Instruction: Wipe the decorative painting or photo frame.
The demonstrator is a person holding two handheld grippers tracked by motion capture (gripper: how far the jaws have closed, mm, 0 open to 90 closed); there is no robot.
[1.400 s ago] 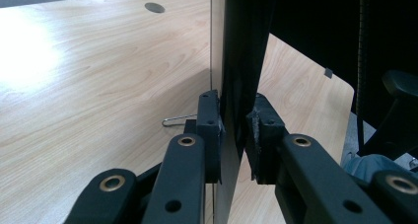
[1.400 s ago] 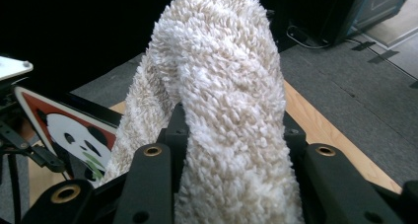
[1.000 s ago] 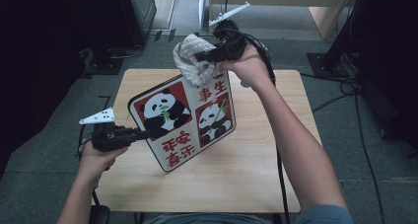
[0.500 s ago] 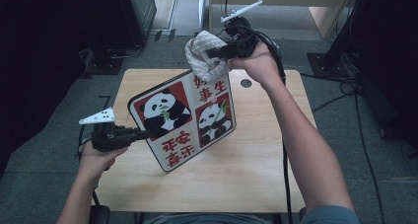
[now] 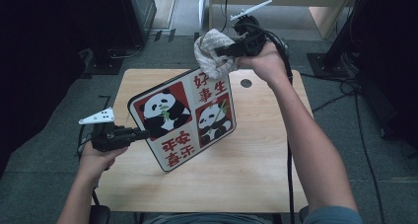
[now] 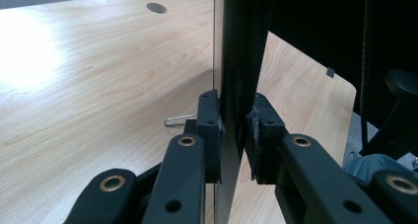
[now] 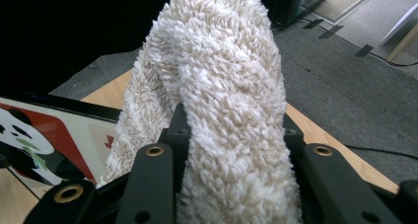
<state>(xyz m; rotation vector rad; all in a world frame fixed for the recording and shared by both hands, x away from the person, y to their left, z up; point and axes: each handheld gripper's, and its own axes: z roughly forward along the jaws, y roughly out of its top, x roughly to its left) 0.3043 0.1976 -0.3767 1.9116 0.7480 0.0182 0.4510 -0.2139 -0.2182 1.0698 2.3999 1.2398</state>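
A square board (image 5: 182, 118) printed with pandas and red characters stands tilted on its lower edge over the wooden table (image 5: 256, 160). My left gripper (image 5: 143, 133) is shut on the board's left edge; in the left gripper view its pads (image 6: 211, 128) clamp the thin dark board (image 6: 236, 61) from both sides. My right gripper (image 5: 221, 51) is shut on a fluffy beige cloth (image 5: 209, 56) at the board's top right corner. In the right gripper view the cloth (image 7: 222, 86) bulges up between the jaws, with the board (image 7: 49, 130) low at the left.
A round cable hole (image 5: 246, 83) lies in the table behind the board. A paper clip (image 6: 178, 120) rests on the tabletop near the left gripper. Dark cabinets (image 5: 59, 36) stand at the left, and cables (image 5: 360, 100) run over the floor at the right.
My right gripper has carried the cloth to the right along the board's top edge, toward its far corner. The left gripper and the board have stayed where they were.
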